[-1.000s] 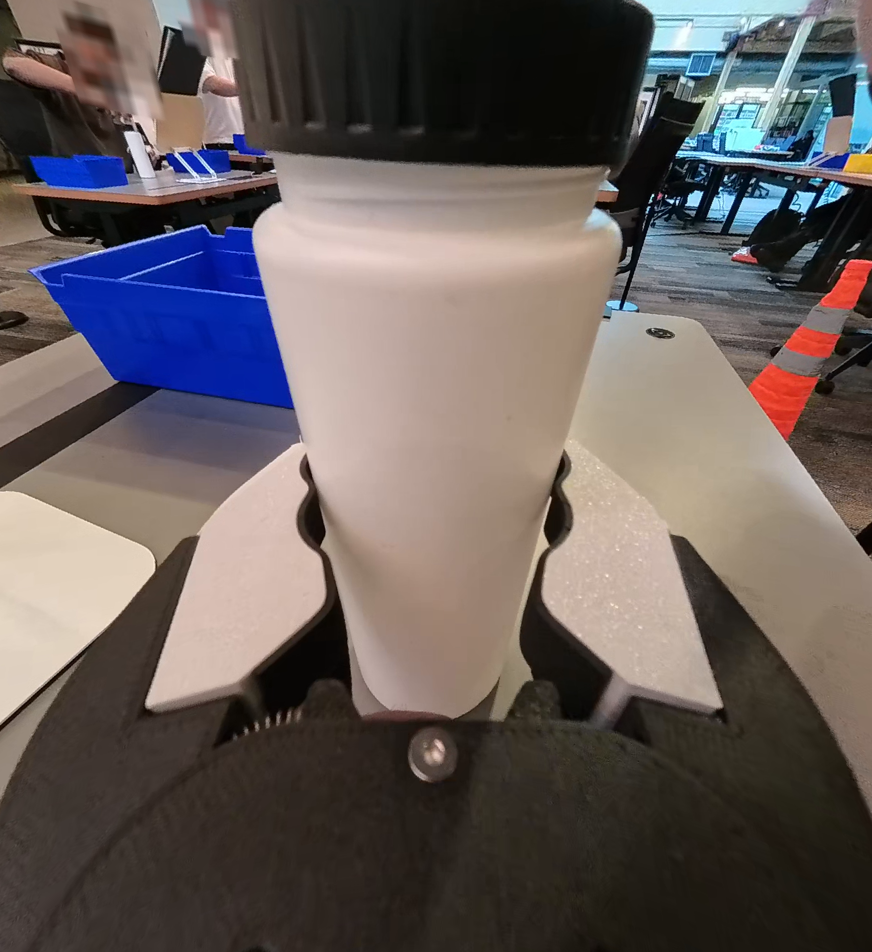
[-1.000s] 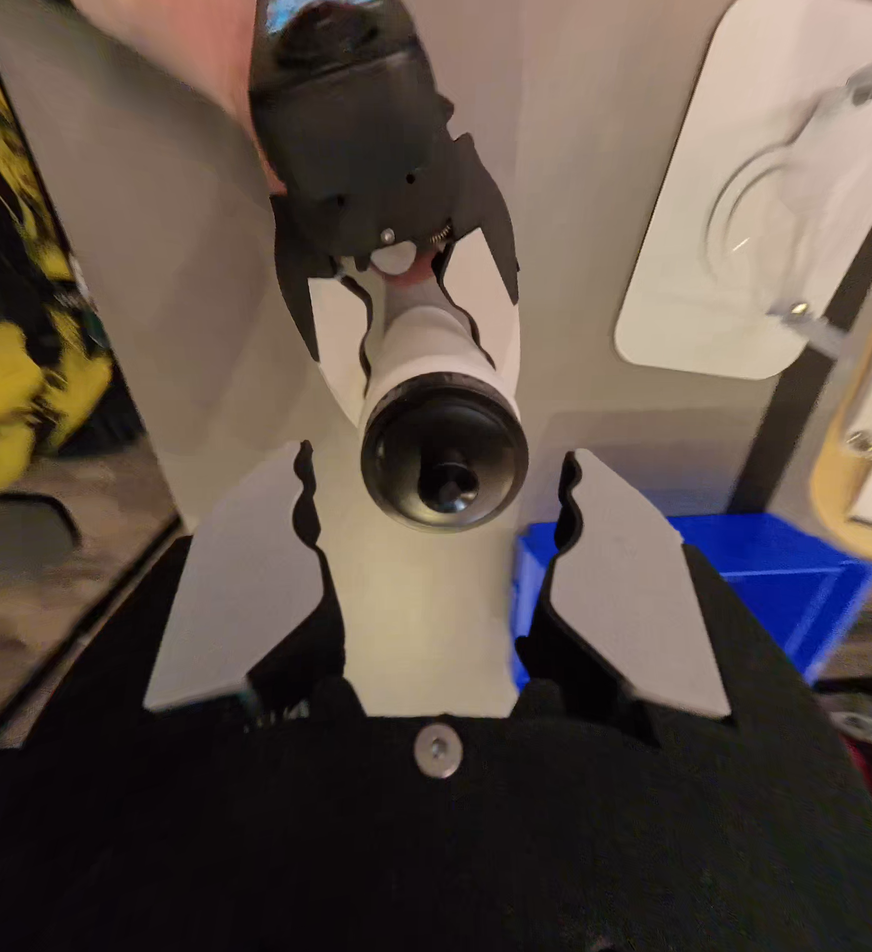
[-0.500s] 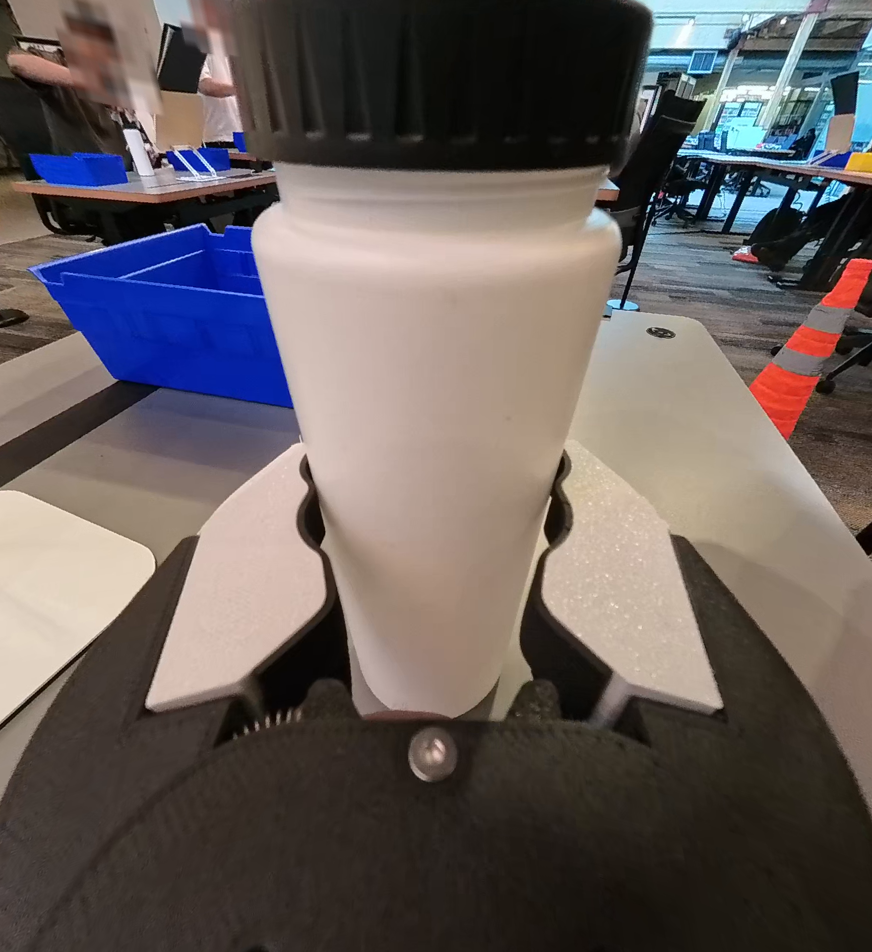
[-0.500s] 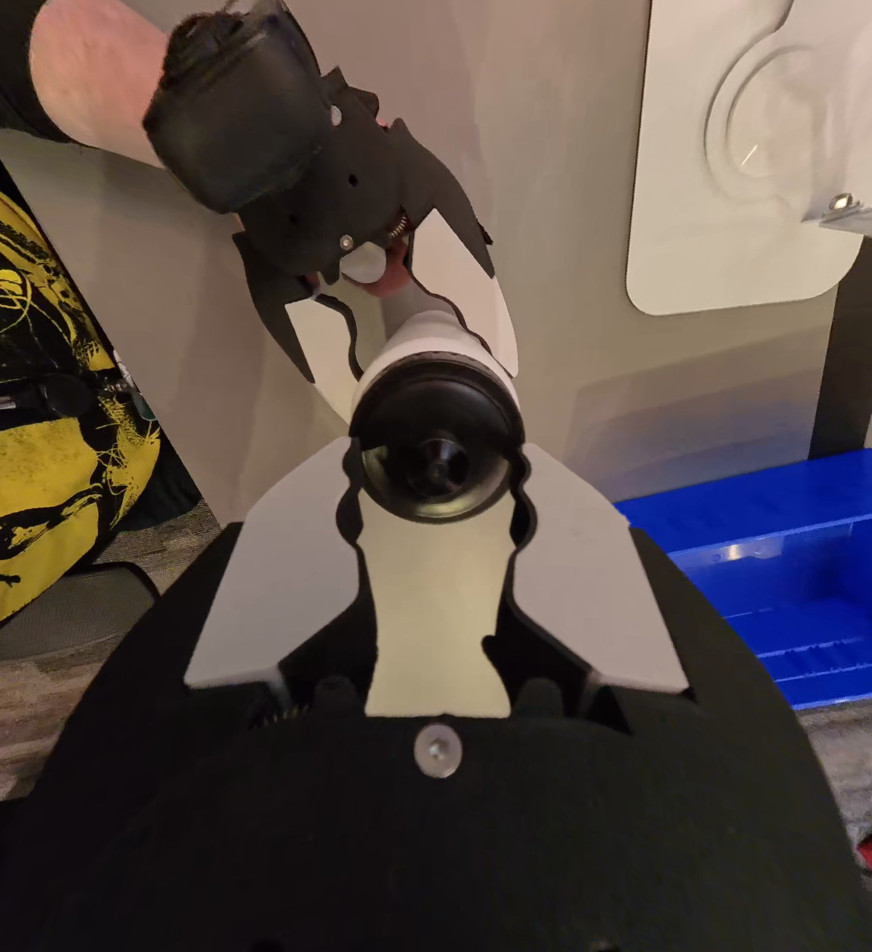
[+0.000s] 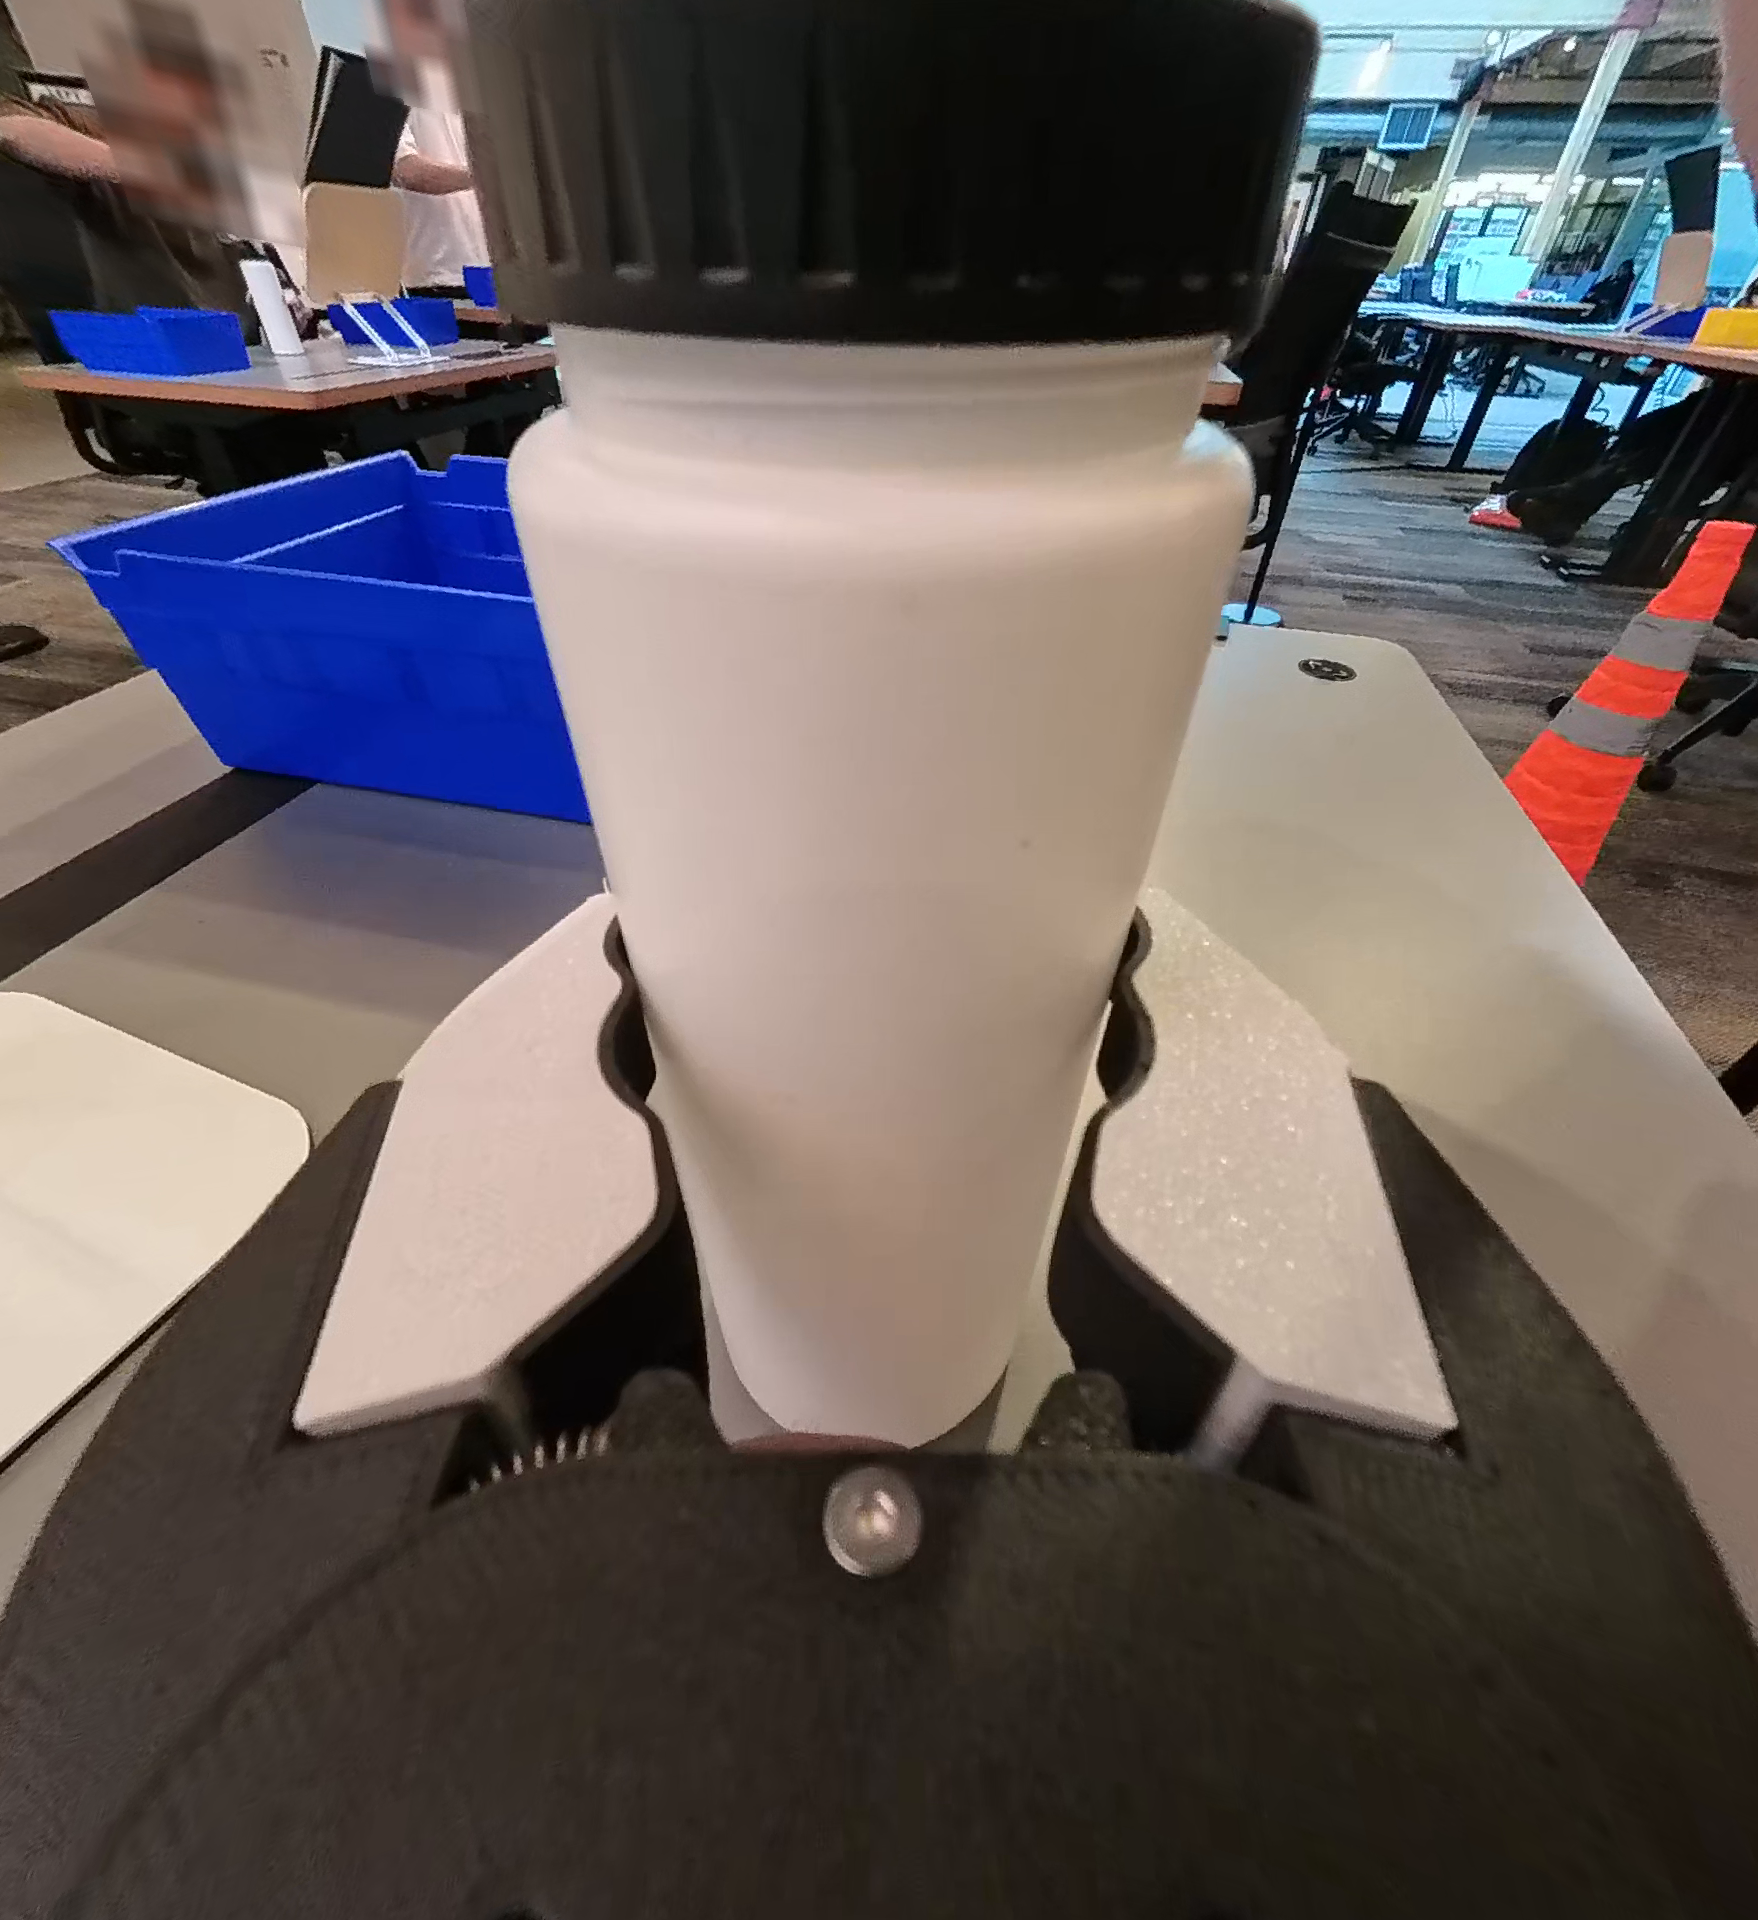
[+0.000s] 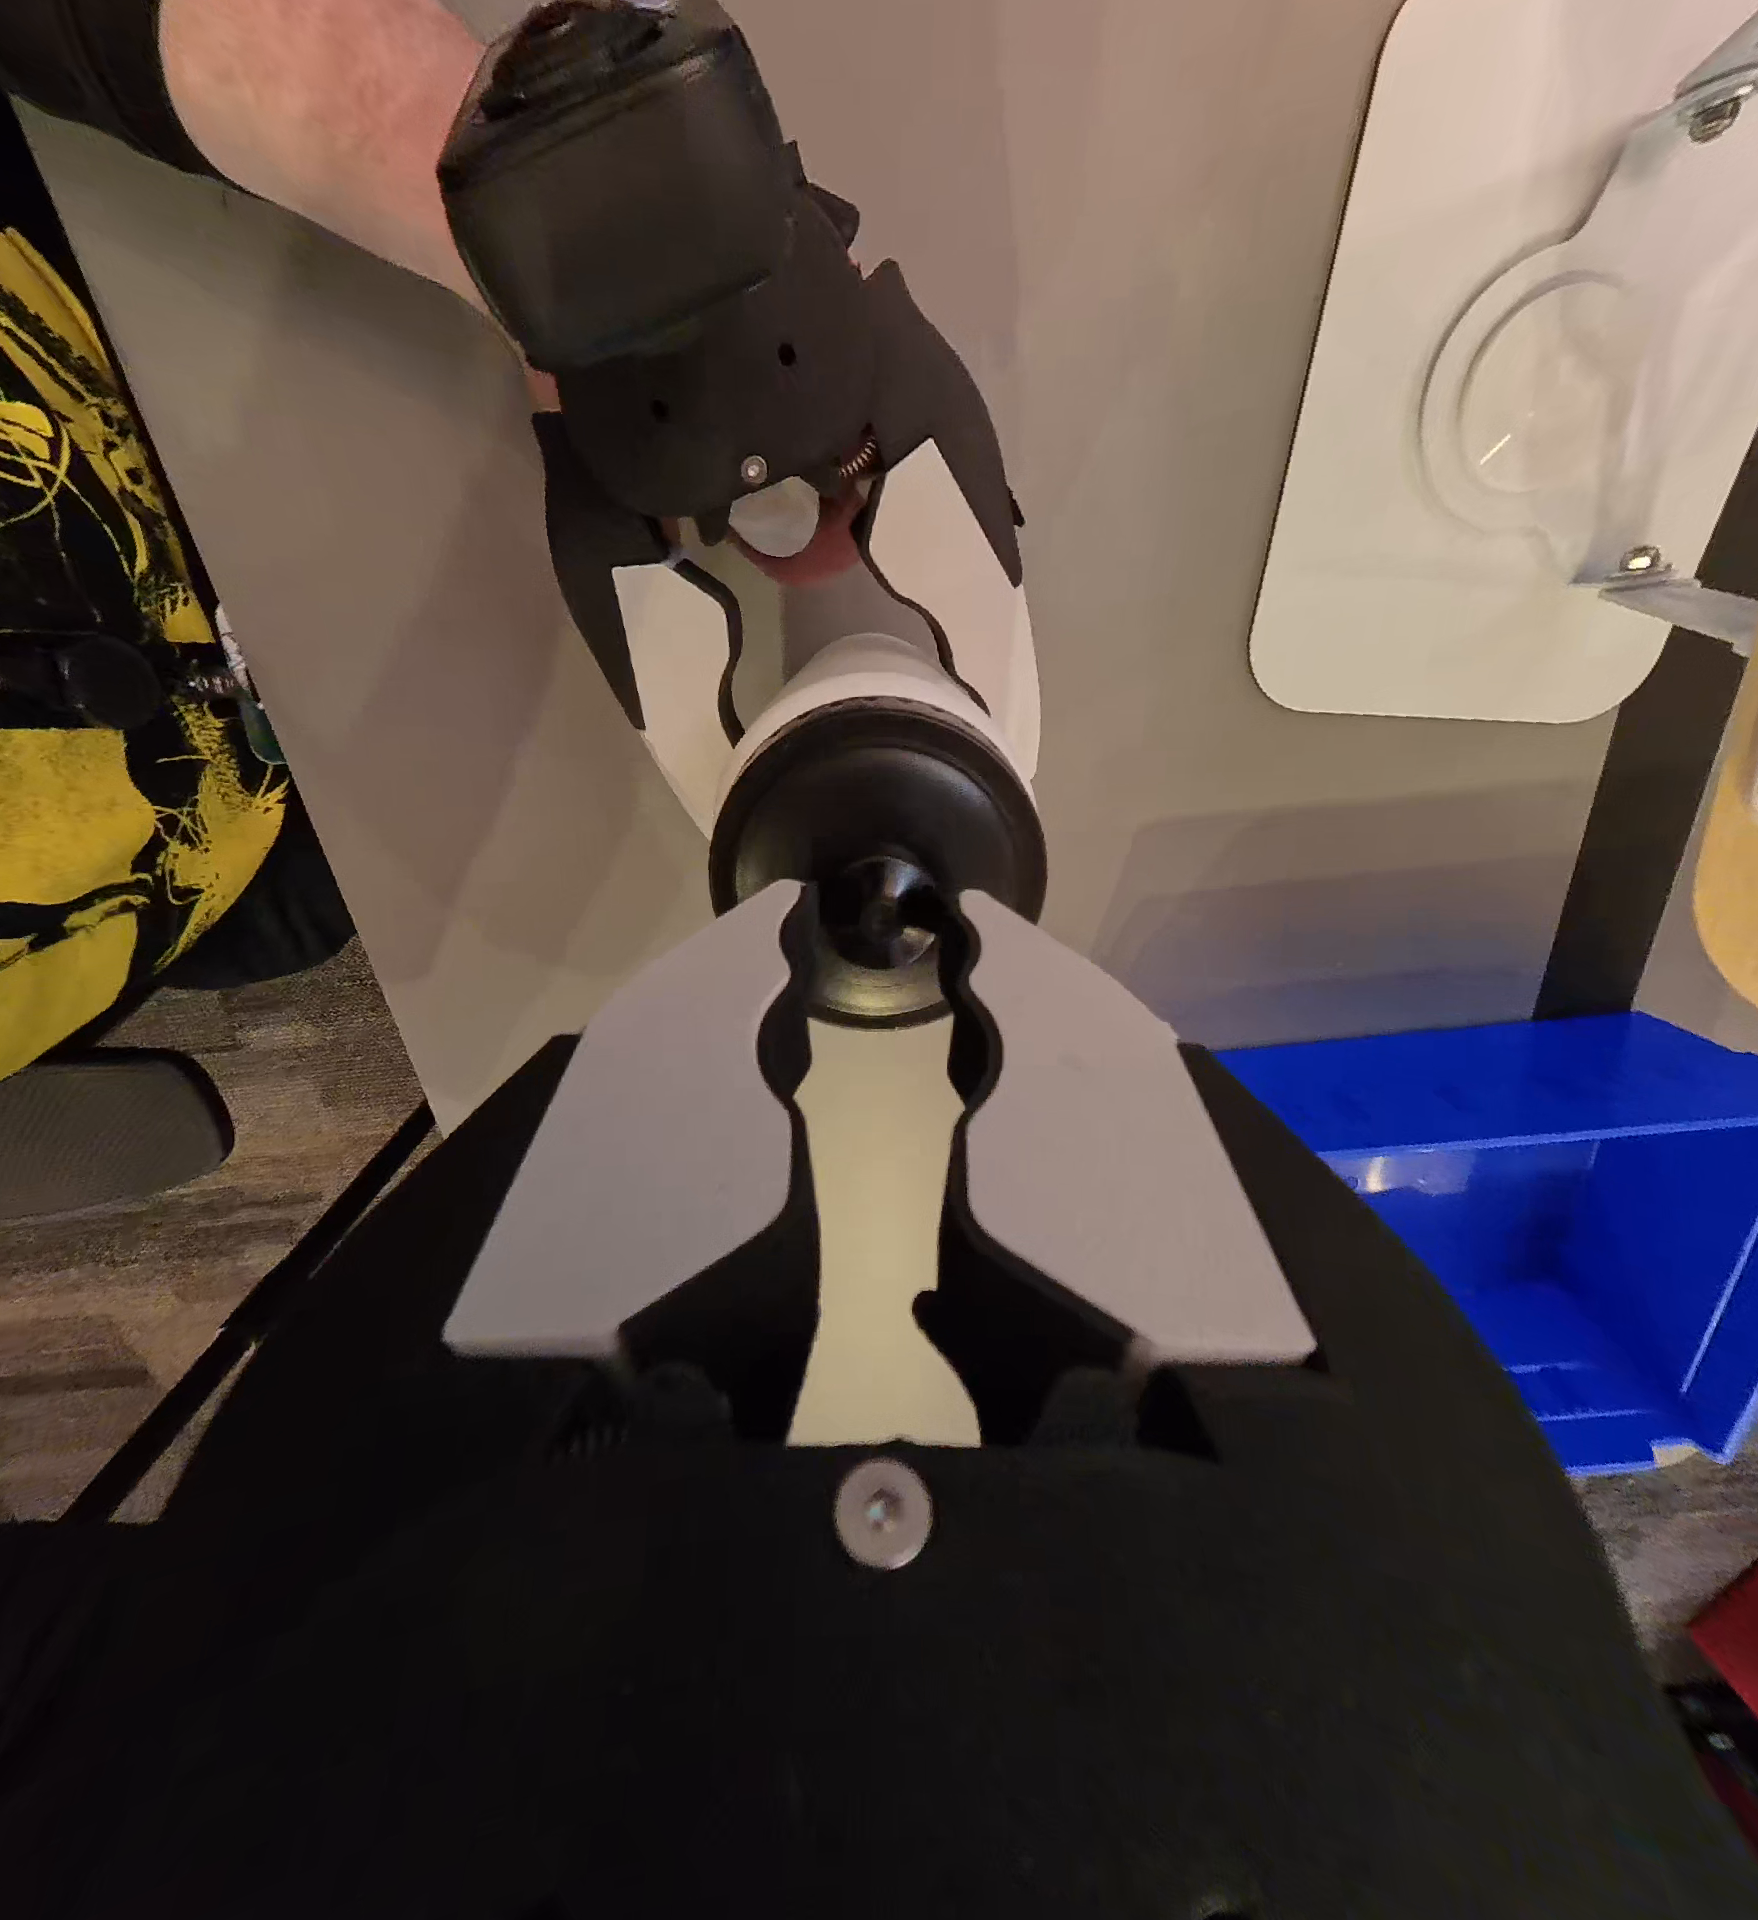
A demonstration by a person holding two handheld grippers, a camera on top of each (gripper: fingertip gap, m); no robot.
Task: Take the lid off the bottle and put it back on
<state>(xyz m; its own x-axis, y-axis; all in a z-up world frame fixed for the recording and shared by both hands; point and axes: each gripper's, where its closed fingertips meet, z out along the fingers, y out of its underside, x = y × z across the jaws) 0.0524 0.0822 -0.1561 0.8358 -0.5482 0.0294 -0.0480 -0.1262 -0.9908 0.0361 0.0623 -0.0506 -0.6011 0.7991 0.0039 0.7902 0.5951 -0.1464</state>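
Note:
A white bottle [image 5: 875, 727] with a black ribbed lid [image 5: 885, 156] stands upright on the grey table [image 5: 1374, 935]. My left gripper [image 5: 875, 997] is shut on the bottle's lower body. The right wrist view looks down on the lid [image 6: 875, 821], with the bottle [image 6: 854, 675] and the left gripper [image 6: 854, 727] beyond it. My right gripper [image 6: 875, 914] sits over the lid's top. Its jaws are drawn in close on the small black knob [image 6: 880, 904] at the lid's centre. The lid sits on the bottle.
A blue bin [image 5: 335, 644] stands behind the bottle on the left; it also shows in the right wrist view [image 6: 1581, 1226]. A white tray [image 5: 54, 1174] lies at the left. An orange cone [image 5: 1633, 686] stands on the floor at the right. Desks and chairs fill the background.
My right gripper has come closer over the lid, and its jaws went from wide open to narrow around the lid's knob. The left gripper and bottle have stayed still.

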